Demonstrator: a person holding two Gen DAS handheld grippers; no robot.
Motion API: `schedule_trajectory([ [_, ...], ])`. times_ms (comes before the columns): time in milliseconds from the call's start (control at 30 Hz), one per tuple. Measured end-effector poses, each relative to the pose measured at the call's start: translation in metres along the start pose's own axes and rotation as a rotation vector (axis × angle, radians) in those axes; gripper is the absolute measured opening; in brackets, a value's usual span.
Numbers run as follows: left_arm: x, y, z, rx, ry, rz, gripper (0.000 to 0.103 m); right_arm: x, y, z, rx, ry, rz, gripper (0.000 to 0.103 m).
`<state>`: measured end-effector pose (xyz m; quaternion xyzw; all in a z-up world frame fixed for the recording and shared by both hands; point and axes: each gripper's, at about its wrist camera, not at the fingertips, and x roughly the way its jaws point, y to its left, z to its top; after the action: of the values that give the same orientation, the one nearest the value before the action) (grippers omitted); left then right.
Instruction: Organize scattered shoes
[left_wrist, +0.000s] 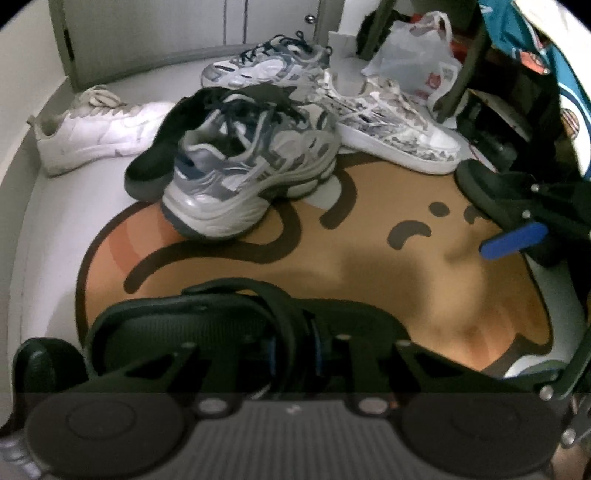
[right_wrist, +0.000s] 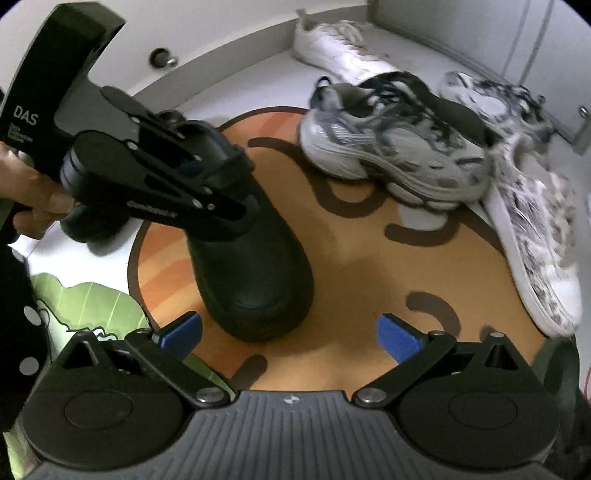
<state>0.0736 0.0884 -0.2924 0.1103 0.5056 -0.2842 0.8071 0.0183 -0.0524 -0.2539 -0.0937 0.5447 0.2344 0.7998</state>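
My left gripper (left_wrist: 295, 354) is shut on the strap of a black clog (left_wrist: 207, 325), which fills the bottom of the left wrist view. In the right wrist view that black clog (right_wrist: 258, 280) stands toe-down on the orange mat (right_wrist: 351, 266), with the left gripper (right_wrist: 236, 214) clamped on its top. My right gripper (right_wrist: 291, 334) hangs open just in front of the clog's toe, with nothing between its blue pads (right_wrist: 400, 338). A grey-blue sneaker (left_wrist: 251, 173) lies at the mat's far edge, partly on a black slipper (left_wrist: 155, 162).
Its matching sneaker (left_wrist: 266, 66), a white sneaker (left_wrist: 99, 129) and a patterned white sneaker (left_wrist: 391, 122) lie behind. Another black sandal (left_wrist: 487, 184) sits at the right by a rack leg (left_wrist: 461, 81) and a plastic bag (left_wrist: 413, 59). A green mat (right_wrist: 85, 306) lies at the left.
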Motion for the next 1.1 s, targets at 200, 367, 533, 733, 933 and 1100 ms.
schedule_trajectory([
  [200,0.001,0.013,-0.007,-0.039,0.011,0.043,0.026,0.027,0.005,0.010,-0.066,-0.013,0.059,0.103],
  [367,0.001,0.024,-0.014,-0.085,0.016,0.029,0.028,0.050,0.003,0.015,-0.096,0.001,0.078,0.103],
  [533,0.010,0.020,-0.021,-0.079,0.048,0.065,0.033,0.066,0.004,0.024,-0.094,-0.008,0.120,0.103],
  [733,0.011,0.017,-0.022,-0.047,0.025,0.083,0.032,0.092,0.006,0.031,-0.115,-0.011,0.146,0.103],
  [933,0.010,0.018,-0.020,-0.070,0.024,0.049,0.031,0.093,0.008,0.025,-0.100,-0.004,0.164,0.099],
  [1100,0.005,0.017,-0.018,-0.065,0.006,0.047,0.032,0.083,0.005,0.022,-0.064,-0.006,0.189,0.098],
])
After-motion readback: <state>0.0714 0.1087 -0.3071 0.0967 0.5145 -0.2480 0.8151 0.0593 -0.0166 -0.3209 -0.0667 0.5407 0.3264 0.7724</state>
